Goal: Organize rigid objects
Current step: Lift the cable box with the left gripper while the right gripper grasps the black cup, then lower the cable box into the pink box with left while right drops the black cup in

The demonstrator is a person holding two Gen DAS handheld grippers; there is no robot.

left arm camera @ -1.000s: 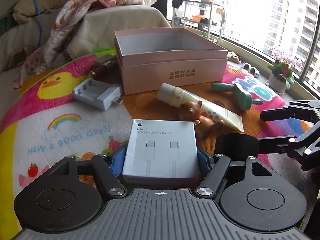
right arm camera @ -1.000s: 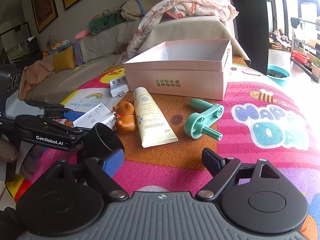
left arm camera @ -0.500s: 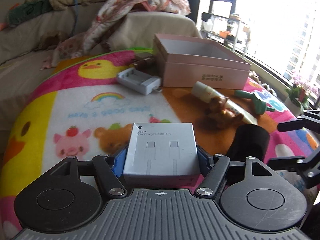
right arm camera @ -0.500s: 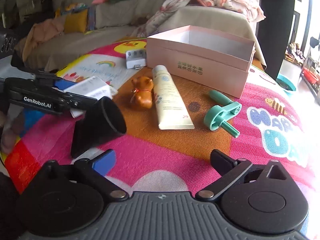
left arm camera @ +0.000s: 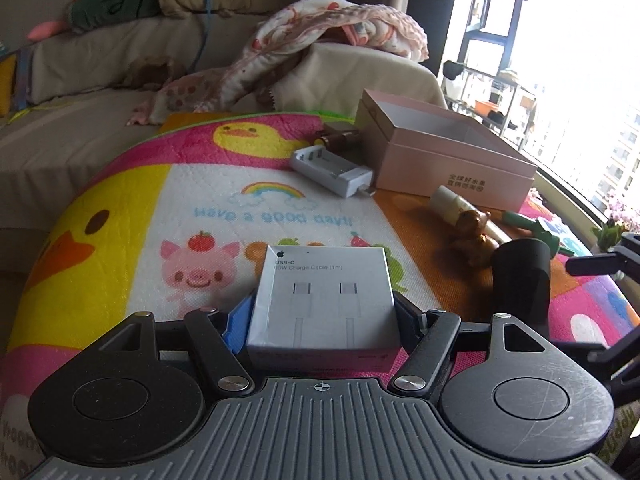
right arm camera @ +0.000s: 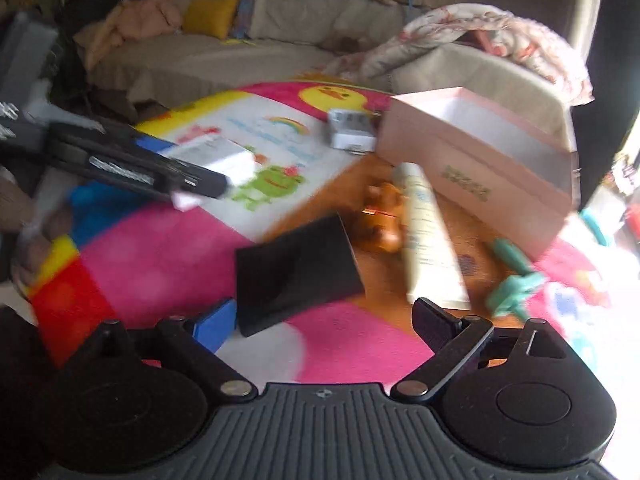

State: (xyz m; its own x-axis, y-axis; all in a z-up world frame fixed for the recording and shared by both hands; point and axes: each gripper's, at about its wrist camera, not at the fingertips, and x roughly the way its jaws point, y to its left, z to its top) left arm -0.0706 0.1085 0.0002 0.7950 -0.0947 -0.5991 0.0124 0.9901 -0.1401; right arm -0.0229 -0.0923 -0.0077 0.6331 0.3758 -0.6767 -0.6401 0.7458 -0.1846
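My left gripper (left arm camera: 322, 314) is shut on a white USB-C cable box (left arm camera: 324, 296) and holds it above the cartoon play mat (left arm camera: 168, 208). That box also shows in the blurred right wrist view (right arm camera: 216, 160), clamped in the left gripper. My right gripper (right arm camera: 324, 320) is open and empty just behind a black cup (right arm camera: 296, 272) lying on its side. The open pink box (left arm camera: 444, 156) stands at the far right. Next to it lie a white charger (left arm camera: 332, 170), a cream tube (right arm camera: 432, 236), a brown bear figure (left arm camera: 474, 234) and a green tool (right arm camera: 516, 284).
A sofa with cushions and a floral blanket (left arm camera: 320, 44) runs behind the mat. A window with plants (left arm camera: 616, 224) is at the right. A small brown item (left arm camera: 338, 138) lies behind the charger. The black cup also shows in the left wrist view (left arm camera: 520, 276).
My left gripper has pulled back and left with the cable box, away from the pink box. My right gripper has swung left and closer to the black cup; its view is now blurred.
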